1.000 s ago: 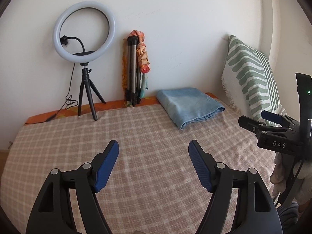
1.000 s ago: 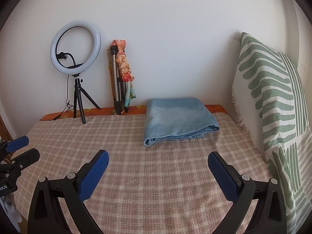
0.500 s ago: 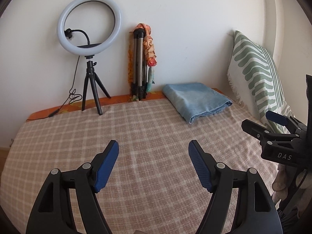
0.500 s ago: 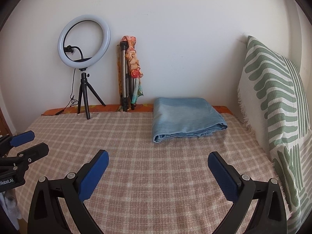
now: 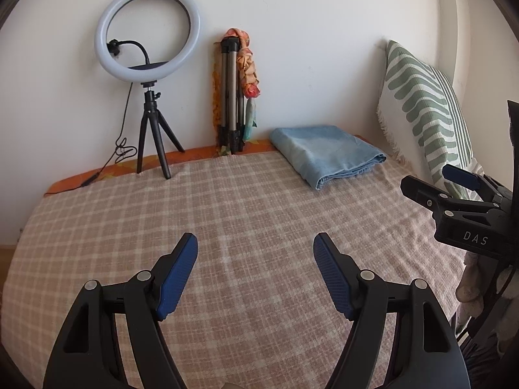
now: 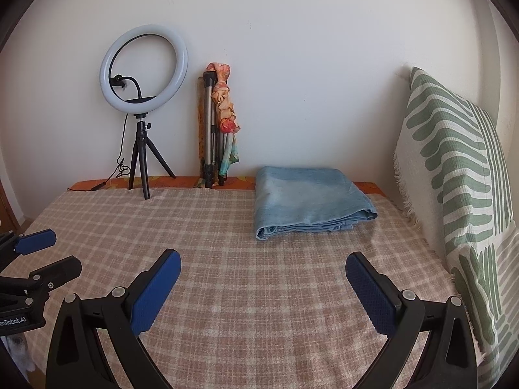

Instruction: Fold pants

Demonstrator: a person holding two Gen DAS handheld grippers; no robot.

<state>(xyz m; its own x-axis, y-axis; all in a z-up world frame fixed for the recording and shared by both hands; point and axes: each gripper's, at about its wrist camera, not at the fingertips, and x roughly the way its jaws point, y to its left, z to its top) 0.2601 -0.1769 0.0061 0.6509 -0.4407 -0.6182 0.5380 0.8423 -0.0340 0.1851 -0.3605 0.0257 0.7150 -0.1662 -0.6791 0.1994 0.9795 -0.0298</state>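
Pants (image 6: 311, 201): blue denim, already in a flat folded stack on the bed (image 6: 259, 291), far side near the wall, right of centre in the right wrist view, upper right of centre in the left wrist view (image 5: 327, 155). Layered open edges face me along the front; the fold's long axis runs roughly left-right across the frame, slightly angled down to the right.

My right gripper (image 6: 262, 275) is spread wide, nothing between the blue pads, over bare checked cover. Pants lie straight ahead and up-frame from it, well apart. My left gripper (image 5: 256, 259) is also spread, empty; from it the pants sit ahead and off to the right. So I judge the right hand the nearer one, and any reach goes forward, with the left needing to cross rightward too. I'd guess the fold is either finished or one more fold remains; I can't tell which from here.

Outward: green-striped pillow (image 6: 460, 175) leaning at the right edge, just beside the pants. Folded tripod (image 6: 211, 129) with a coloured scarf (image 6: 227, 110) against the wall, just left of the pants. Ring light (image 6: 144, 68) on a small stand, upper left.

Writing: "DAS" on the right gripper body as seen at the right edge of the left wrist view; "...nRobot.AI", cut off, on the left gripper body at the lower left of the right wrist view.
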